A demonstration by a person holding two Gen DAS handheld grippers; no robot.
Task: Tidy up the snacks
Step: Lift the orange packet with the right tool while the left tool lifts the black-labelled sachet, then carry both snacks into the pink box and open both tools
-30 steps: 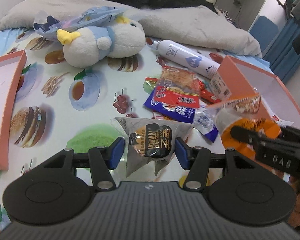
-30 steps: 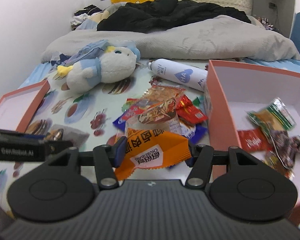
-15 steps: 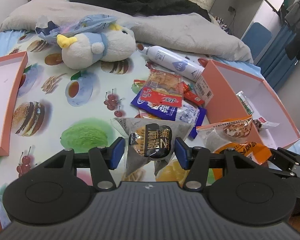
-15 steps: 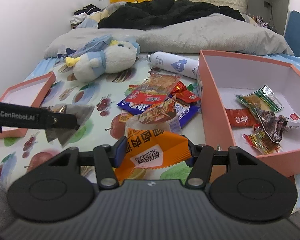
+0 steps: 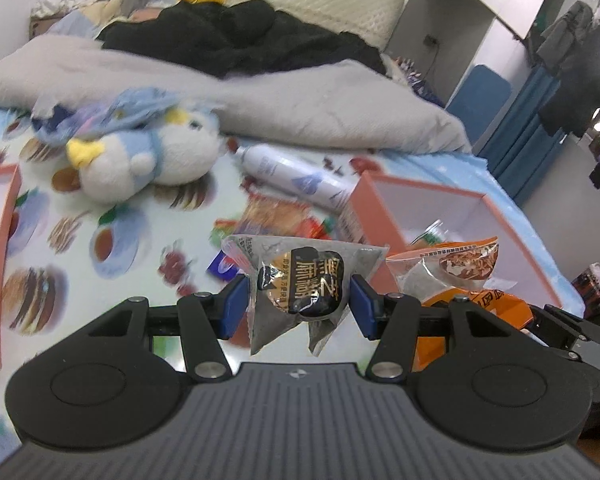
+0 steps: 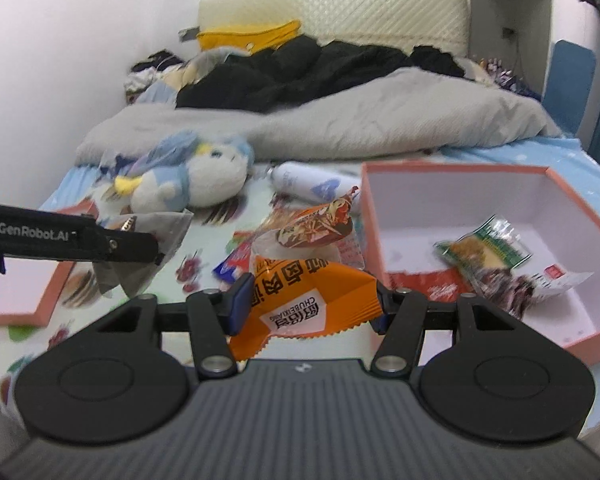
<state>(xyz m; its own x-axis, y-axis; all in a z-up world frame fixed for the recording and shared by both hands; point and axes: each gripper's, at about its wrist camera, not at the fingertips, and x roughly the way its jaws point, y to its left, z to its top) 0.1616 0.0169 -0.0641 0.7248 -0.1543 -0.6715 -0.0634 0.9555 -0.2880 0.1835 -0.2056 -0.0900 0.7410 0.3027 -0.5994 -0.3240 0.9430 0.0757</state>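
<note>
Left tool (image 5: 298,306) clamped a grey packet (image 5: 300,284) with a black-and-gold label in Chinese characters, held above the bed (image 5: 112,240). Right tool (image 6: 310,306) pinched an orange packet (image 6: 300,300) printed "CHUBEIXIANG" between its blue pads, lifted clear of the sheet. "GenRobot.AI" showed on the left tool's finger in the right view. Loose snacks (image 6: 236,256) lay just beside the pink box (image 6: 580,200), which held several wrappers (image 6: 484,250). White bottle (image 6: 312,184) and plush toy (image 6: 192,184) beyond.
</note>
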